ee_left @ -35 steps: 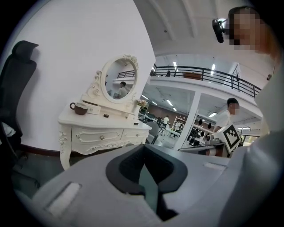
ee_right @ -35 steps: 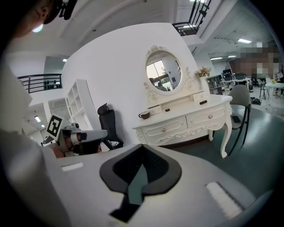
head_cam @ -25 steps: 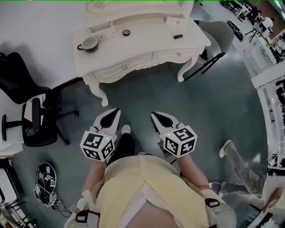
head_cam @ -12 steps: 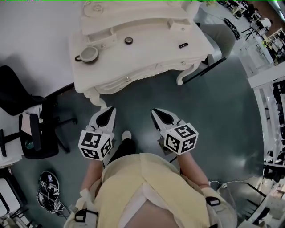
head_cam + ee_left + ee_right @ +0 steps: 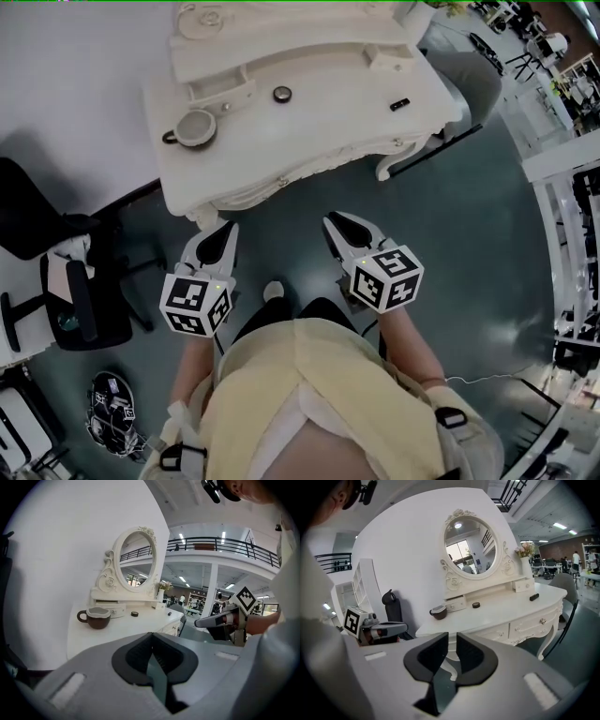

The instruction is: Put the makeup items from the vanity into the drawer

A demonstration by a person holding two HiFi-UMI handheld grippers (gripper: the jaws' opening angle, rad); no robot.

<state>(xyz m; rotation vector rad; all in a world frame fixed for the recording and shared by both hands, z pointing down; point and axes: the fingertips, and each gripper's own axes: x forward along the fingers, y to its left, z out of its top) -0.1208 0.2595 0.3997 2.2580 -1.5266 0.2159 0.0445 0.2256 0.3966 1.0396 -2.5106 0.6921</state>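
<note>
Makeup items (image 5: 282,94) lie well apart on the white vanity (image 5: 328,131).

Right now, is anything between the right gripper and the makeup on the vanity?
Nothing visible: only bare floor lies between the right gripper, whose empty jaws have just been opening, and the round black compact and black oblong stick on the white vanity.

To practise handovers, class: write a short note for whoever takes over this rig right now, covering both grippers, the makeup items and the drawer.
Left gripper: shut, empty.
Right gripper: empty, jaws a little apart, just been opening.
Both are short of the vanity.
On its top: round compact, small dark tube, brown cup.
Drawers: closed.
Done: nothing stowed.
Left: open a drawer, move the items in.
</note>
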